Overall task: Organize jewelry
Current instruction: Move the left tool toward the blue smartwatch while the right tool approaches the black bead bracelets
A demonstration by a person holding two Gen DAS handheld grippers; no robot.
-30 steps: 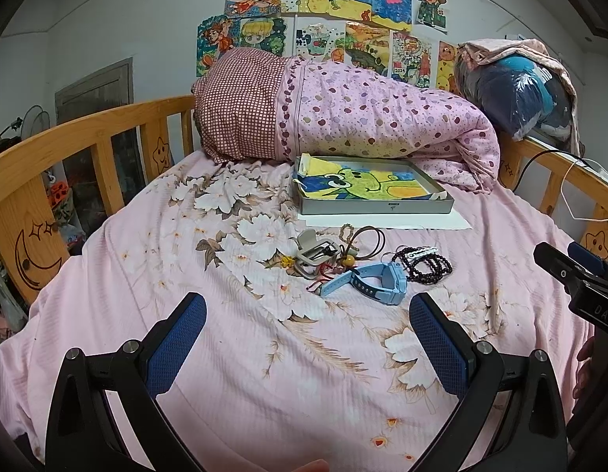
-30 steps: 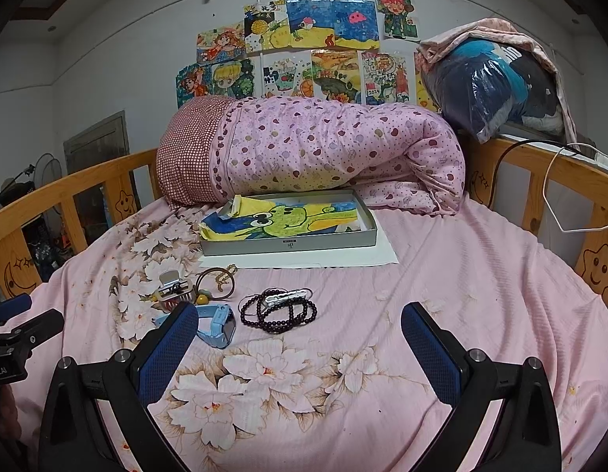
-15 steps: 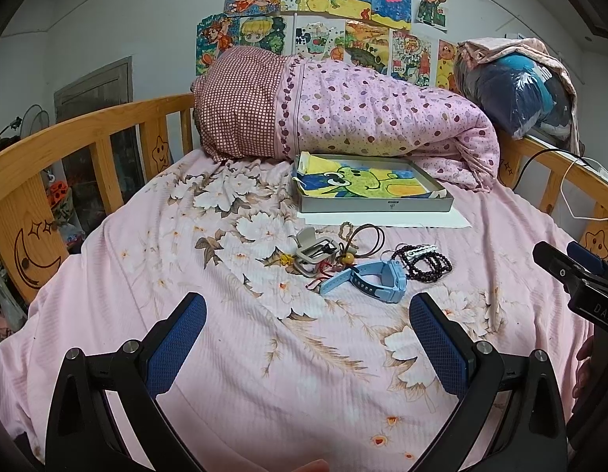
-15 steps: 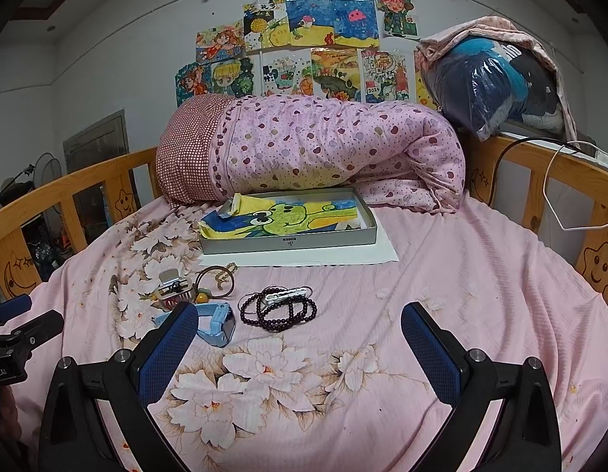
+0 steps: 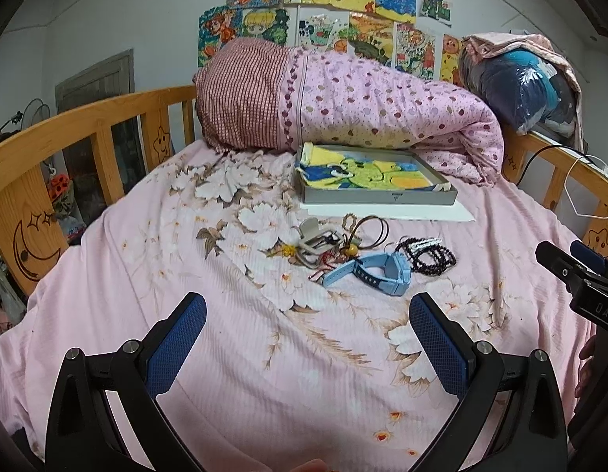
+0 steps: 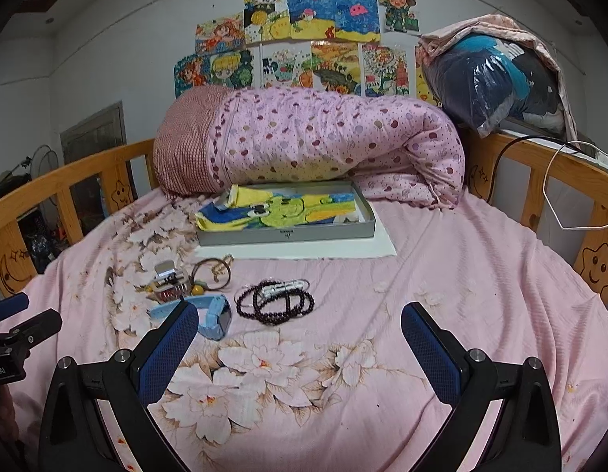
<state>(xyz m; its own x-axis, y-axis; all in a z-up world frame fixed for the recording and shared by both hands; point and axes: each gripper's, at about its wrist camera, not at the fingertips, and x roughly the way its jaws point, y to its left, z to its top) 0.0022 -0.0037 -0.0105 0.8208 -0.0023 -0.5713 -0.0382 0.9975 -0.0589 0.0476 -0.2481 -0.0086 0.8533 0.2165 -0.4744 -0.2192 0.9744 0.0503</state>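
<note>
Jewelry lies in a loose pile on the pink bed: a light blue watch, a dark bead bracelet, a brown cord loop and a grey hair clip. Behind them stands a shallow grey box lined with a yellow-green cloth. My left gripper is open and empty, short of the pile. My right gripper is open and empty, just in front of the beads.
A rolled pink quilt lies behind the box. Wooden bed rails run along both sides. A white sheet of paper lies under the box. Bagged bedding sits at the back right.
</note>
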